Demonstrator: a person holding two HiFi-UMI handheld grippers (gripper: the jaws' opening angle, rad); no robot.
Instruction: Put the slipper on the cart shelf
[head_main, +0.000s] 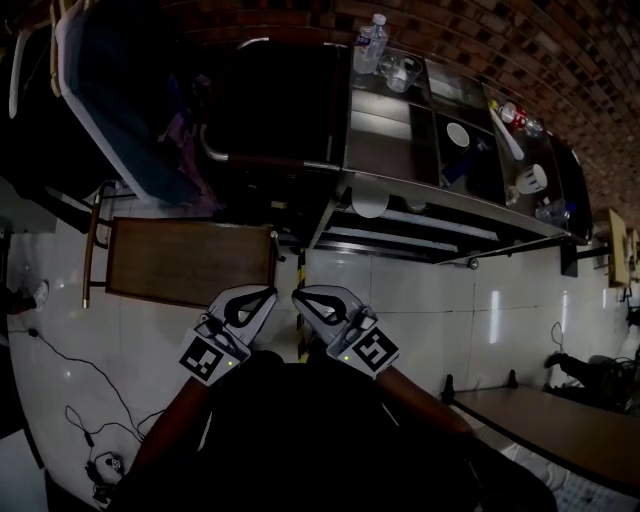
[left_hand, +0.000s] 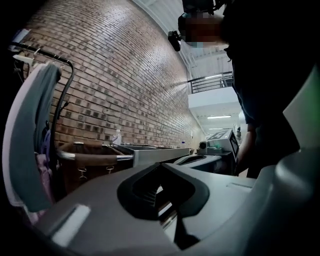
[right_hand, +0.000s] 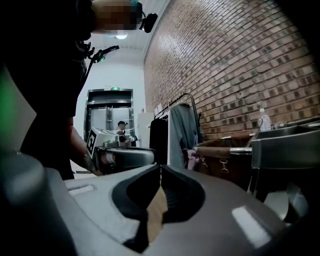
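Blue-grey fabric (head_main: 110, 100) drapes a clothes rack at far left, with a brown laundry hamper (head_main: 190, 262) standing just below it on the white tiled floor (head_main: 420, 300). At centre, a person in dark sleeves holds the left hand-held gripper (head_main: 270, 293) and the right hand-held gripper (head_main: 297, 294) side by side. Their tips are near each other but apart, and both point towards the hamper's right end and the steel cart (head_main: 440, 197). Each hand-held gripper has its jaws closed tip to tip, with nothing between them. To the right, the cart stands against a brick wall (head_main: 560, 60). Its top tier carries a clear water bottle (head_main: 370, 42) at the left end and a white cup (head_main: 458, 133) further along, and a white round dish (head_main: 370, 202) sits on the shelf below. The slipper cannot be picked out in any view. At lower right, the corner of a wooden bench (head_main: 560, 425) juts into the frame, well apart from the cart.
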